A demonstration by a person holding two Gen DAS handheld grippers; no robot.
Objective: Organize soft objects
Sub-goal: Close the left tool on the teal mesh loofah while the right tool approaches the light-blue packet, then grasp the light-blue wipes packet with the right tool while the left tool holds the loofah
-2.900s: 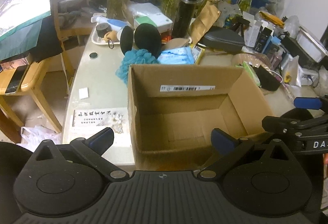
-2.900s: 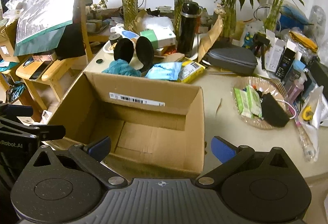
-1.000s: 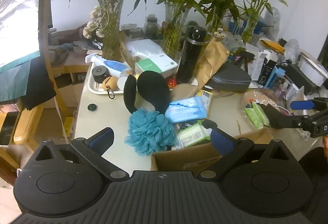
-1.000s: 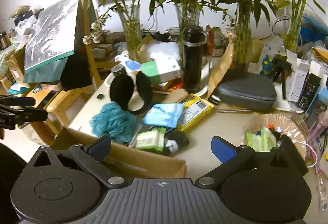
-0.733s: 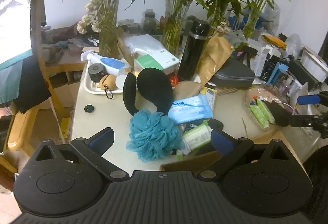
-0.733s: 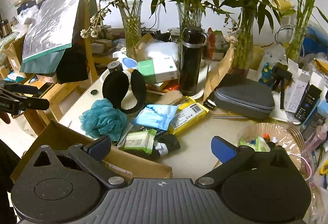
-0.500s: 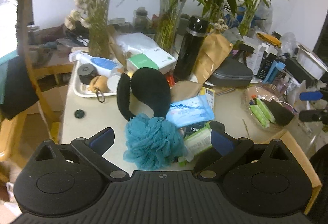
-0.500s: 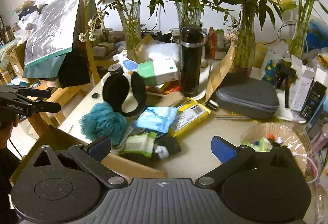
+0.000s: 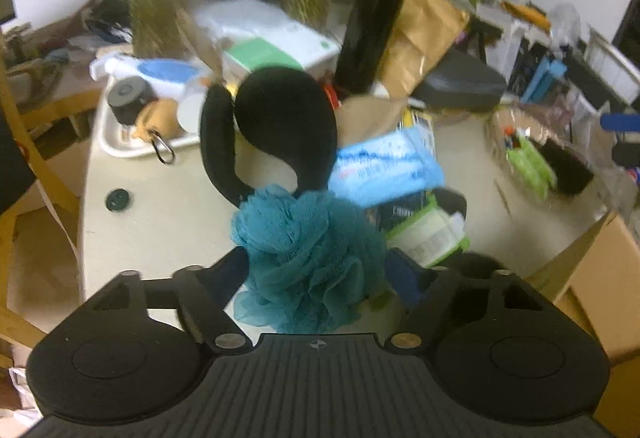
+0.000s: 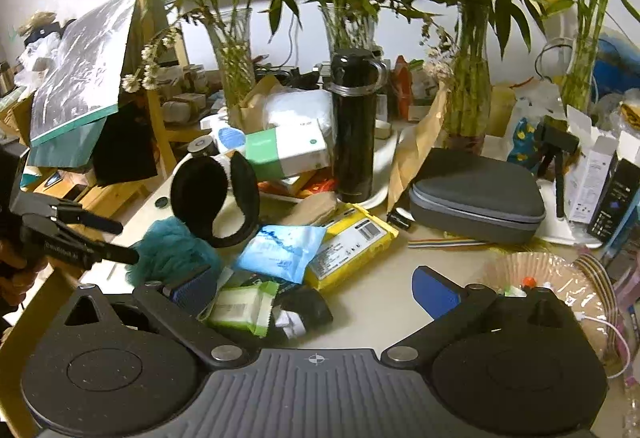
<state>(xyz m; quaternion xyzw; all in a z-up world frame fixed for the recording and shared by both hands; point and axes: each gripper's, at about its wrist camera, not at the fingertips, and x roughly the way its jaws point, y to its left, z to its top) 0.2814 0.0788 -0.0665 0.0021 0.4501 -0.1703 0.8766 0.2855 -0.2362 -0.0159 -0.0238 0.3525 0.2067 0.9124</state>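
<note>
Straddling the teal bath pouf (image 9: 308, 258) near the worktop's left edge, my left gripper (image 9: 318, 272) had jaws narrowed, pads touching its sides; my right gripper (image 10: 316, 288) stood wide open, holding nothing.

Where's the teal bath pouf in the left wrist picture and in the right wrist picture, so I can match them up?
Left wrist: teal bath pouf sits low centre, between the left gripper fingers.
Right wrist: it lies at lower left, beside the table edge.
Shared landmark: the black earmuffs just behind it.
</note>
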